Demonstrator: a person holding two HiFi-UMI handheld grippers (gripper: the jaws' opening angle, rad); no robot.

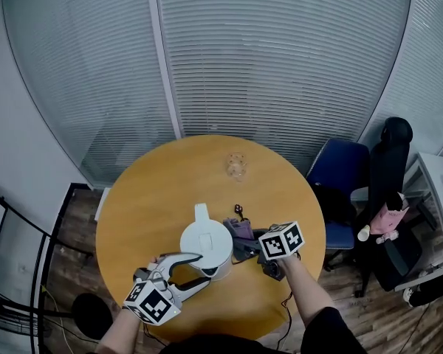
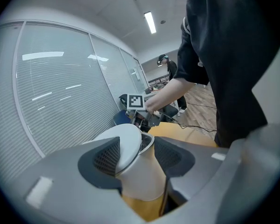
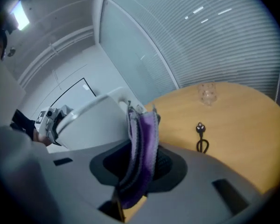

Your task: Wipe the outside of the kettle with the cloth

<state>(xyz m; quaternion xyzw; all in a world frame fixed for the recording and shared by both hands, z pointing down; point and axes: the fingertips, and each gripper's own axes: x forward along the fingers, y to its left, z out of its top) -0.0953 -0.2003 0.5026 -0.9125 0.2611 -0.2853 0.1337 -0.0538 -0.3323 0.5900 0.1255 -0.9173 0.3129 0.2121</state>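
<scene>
Kettle (image 1: 205,242) upright on round desk (image 1: 148,198), smooth, rigid, probably light: braced at the body between wide-set left gripper (image 2: 136,157) fingers (image 2: 105,155) apparently pressing it, limp purple cloth (image 3: 142,143) pinched in right gripper (image 3: 140,162) fingers (image 3: 165,164) alongside.

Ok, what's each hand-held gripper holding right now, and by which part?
Left hand-held gripper clamps the white plastic kettle by its handle. Right hand-held gripper pinches the folded purple cloth around its middle.

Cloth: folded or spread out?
Folded: the cloth shows stacked layers, pinched between the right hand-held gripper's jaws.
</scene>
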